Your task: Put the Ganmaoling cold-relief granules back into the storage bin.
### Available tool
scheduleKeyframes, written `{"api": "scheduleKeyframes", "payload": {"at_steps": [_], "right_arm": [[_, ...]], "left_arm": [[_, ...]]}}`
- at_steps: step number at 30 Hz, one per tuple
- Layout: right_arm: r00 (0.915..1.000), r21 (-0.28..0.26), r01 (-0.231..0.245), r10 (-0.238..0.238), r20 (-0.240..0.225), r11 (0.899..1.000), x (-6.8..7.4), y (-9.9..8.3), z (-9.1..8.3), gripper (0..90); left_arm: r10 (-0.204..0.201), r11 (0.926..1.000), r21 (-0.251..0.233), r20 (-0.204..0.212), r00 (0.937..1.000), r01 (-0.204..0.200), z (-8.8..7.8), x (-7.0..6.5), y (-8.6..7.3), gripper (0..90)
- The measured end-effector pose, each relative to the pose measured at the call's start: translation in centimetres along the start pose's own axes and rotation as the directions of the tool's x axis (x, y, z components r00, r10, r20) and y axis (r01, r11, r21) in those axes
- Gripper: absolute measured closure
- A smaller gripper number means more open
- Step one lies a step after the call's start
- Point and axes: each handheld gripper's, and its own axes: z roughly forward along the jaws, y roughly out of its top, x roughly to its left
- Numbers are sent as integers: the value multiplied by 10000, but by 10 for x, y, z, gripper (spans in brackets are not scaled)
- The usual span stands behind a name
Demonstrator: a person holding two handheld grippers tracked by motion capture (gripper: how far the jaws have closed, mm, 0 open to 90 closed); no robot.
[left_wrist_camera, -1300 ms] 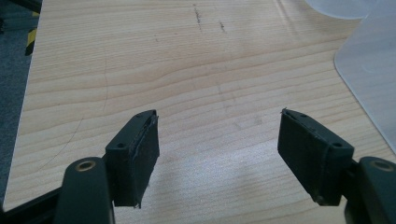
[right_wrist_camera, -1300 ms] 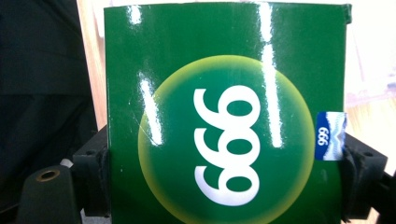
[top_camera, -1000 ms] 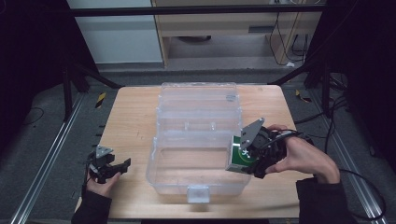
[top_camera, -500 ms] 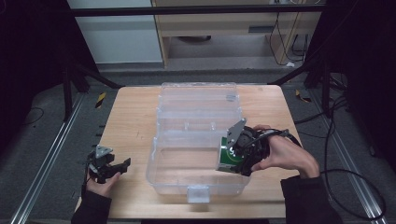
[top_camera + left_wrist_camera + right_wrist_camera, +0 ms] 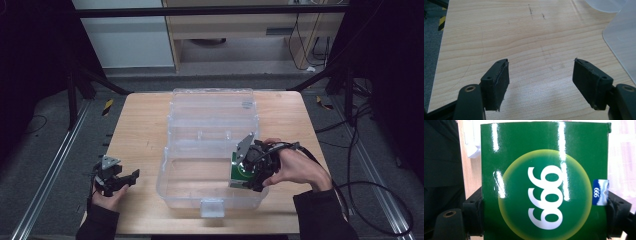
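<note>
A glossy green carton (image 5: 546,182) with white digits in a yellow-green circle sits between the jaws of my right gripper (image 5: 544,212), which is shut on its two sides. In the high view that right gripper (image 5: 241,175) holds the green carton (image 5: 237,171) low inside the right part of a clear plastic box (image 5: 165,172), tilted on edge. Whether the carton touches the box floor I cannot tell. My left gripper (image 5: 127,179) rests near the table's front left corner, left of the box. Its jaws stand open with nothing between them, as the left gripper (image 5: 541,82) shows over bare wood.
The clear box's lid (image 5: 215,107) lies open toward the far side, and a latch tab (image 5: 211,207) hangs at its front wall. The wooden table (image 5: 140,130) has bare room left of the box. A rounded corner of the box (image 5: 621,42) lies right of my left gripper.
My right gripper has carried the green carton leftward and down, from over the box's right wall into the box. The left gripper has stayed where it was.
</note>
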Motion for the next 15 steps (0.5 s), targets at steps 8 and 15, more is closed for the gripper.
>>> {"api": "scheduleKeyframes", "payload": {"at_steps": [8,15], "right_arm": [[9996,236,-217,221,-165,9995,1,-6,13,161],[9996,487,-168,180,-236,9987,1,-13,29,160]], "left_arm": [[7,10000,1,3,10000,-7,0,0,0,288],[13,10000,12,0,10000,-13,0,0,0,288]]}}
